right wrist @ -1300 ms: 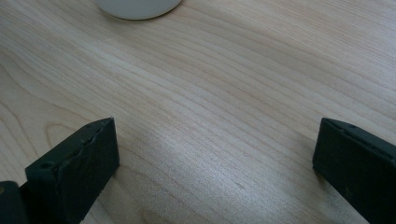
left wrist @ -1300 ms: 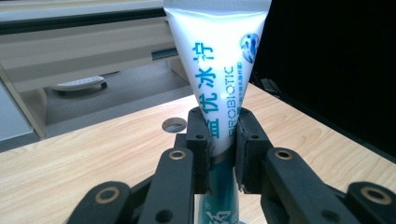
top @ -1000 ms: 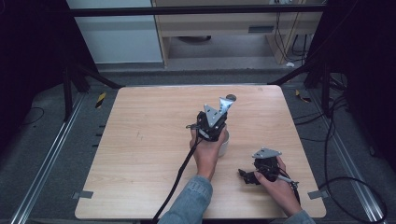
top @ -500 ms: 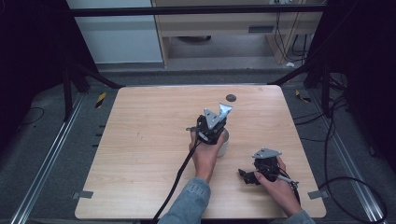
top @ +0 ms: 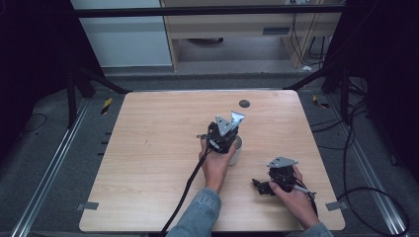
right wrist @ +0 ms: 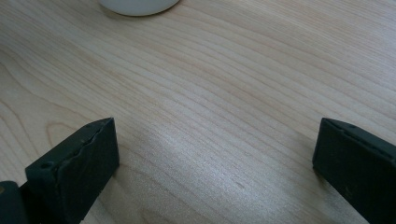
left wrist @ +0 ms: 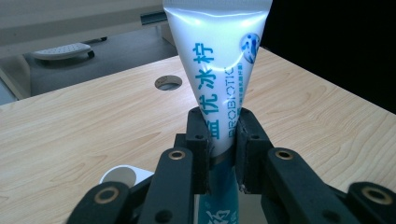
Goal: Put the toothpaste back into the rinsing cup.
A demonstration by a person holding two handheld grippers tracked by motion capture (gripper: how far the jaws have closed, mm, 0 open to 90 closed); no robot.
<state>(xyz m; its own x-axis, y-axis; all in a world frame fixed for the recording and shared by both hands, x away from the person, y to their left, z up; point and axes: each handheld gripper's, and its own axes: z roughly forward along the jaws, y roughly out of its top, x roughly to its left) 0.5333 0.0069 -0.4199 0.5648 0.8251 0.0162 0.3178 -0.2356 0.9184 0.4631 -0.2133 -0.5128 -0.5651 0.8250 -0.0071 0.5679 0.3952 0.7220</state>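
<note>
A white tube with blue print (left wrist: 219,70) stands pinched between my left gripper's (left wrist: 219,144) jaws, its flat crimped end up and its lower part going down behind them. From above, the tube's silvery end (top: 237,117) pokes out past the left gripper (top: 225,132), which hovers over a white cup (top: 236,150) near the table's middle. The cup's rim (left wrist: 120,175) peeks out beside the jaws. My right gripper (top: 262,187) rests low at the table's front right, open, with bare wood between its fingers (right wrist: 79,163). The cup's base (right wrist: 137,5) lies ahead of it.
The wooden table (top: 158,148) has a round cable hole (top: 244,103) near its far edge. A black cable (top: 190,182) trails from the left gripper toward the front edge. Metal frame bars and floor cables surround the table.
The left gripper has drawn back toward the person with the tube, coming over the white cup. The right gripper has stayed put.
</note>
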